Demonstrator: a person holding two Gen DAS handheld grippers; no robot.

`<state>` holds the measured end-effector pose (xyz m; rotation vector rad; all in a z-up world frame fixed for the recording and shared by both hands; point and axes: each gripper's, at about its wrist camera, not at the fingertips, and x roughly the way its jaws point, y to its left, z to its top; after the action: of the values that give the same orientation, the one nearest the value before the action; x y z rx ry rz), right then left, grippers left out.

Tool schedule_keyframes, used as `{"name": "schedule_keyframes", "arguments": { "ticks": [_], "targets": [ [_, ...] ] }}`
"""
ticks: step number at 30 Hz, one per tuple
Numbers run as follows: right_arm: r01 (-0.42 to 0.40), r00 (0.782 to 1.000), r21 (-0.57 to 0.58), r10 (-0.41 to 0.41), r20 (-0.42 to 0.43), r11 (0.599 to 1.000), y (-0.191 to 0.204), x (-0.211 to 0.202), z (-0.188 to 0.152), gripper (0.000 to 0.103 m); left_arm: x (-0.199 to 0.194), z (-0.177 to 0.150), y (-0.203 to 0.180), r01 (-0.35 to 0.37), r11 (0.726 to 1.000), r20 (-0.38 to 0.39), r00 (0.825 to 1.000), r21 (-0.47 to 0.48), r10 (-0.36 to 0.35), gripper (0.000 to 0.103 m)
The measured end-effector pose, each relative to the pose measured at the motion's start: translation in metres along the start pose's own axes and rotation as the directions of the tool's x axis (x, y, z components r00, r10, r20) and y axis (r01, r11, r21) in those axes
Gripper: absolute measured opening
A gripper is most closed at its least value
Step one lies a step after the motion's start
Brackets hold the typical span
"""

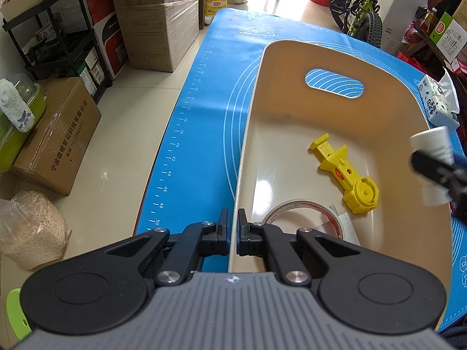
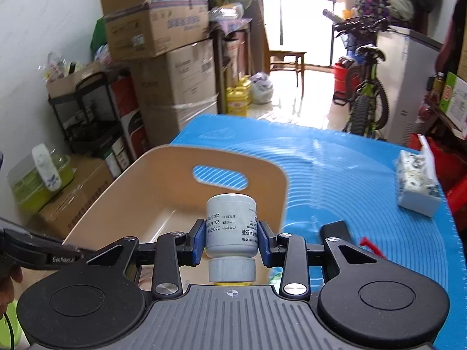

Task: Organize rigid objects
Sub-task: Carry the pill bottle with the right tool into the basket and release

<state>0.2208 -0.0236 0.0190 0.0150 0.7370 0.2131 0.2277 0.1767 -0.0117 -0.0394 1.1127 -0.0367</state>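
A beige plastic bin [image 1: 292,116] stands on the blue mat [image 1: 204,93]. My left gripper [image 1: 233,221] is shut on the bin's near left rim. Inside the bin lie a yellow toy [image 1: 347,172] and a roll of clear tape [image 1: 303,215]. My right gripper [image 2: 231,239] is shut on a white pill bottle [image 2: 230,221], held with its cap toward the camera, above the bin's [image 2: 140,192] near right side. The bottle also shows at the right edge of the left wrist view [image 1: 432,148].
A tissue pack [image 2: 417,186] lies on the mat's right side; a black object [image 2: 335,230] and a red piece [image 2: 370,245] lie near my right gripper. Cardboard boxes [image 1: 157,20], a black rack [image 1: 58,38] and a bicycle [image 1: 362,8] surround the table.
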Motion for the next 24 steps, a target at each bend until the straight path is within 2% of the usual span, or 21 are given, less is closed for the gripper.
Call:
{"name": "schedule_keyframes", "arguments": {
  "ticks": [10,13,22,24],
  "targets": [
    [-0.033,0.991,-0.047,0.026,-0.134,0.998,0.029,0.033,-0.019,0.044,0.0,0.0,0.0,-0.001,1.0,0.0,1.0,0.0,0.001,0.005],
    [-0.007,0.989,-0.101,-0.008,-0.148,0.995,0.036,0.035,-0.023,0.045,0.0,0.0,0.0,-0.002,1.0,0.0,1.0,0.001,0.002,0.005],
    [-0.015,0.988,-0.14,-0.007,-0.156,0.99,0.043,0.037,-0.023,0.045,0.0,0.0,0.001,-0.001,1.0,0.0,1.0,0.0,0.001,0.005],
    [-0.012,0.987,-0.147,-0.012,-0.158,0.989,0.044,0.037,-0.024,0.051,0.0,0.0,0.0,-0.001,1.0,0.0,1.0,0.001,0.001,0.005]
  ]
}}
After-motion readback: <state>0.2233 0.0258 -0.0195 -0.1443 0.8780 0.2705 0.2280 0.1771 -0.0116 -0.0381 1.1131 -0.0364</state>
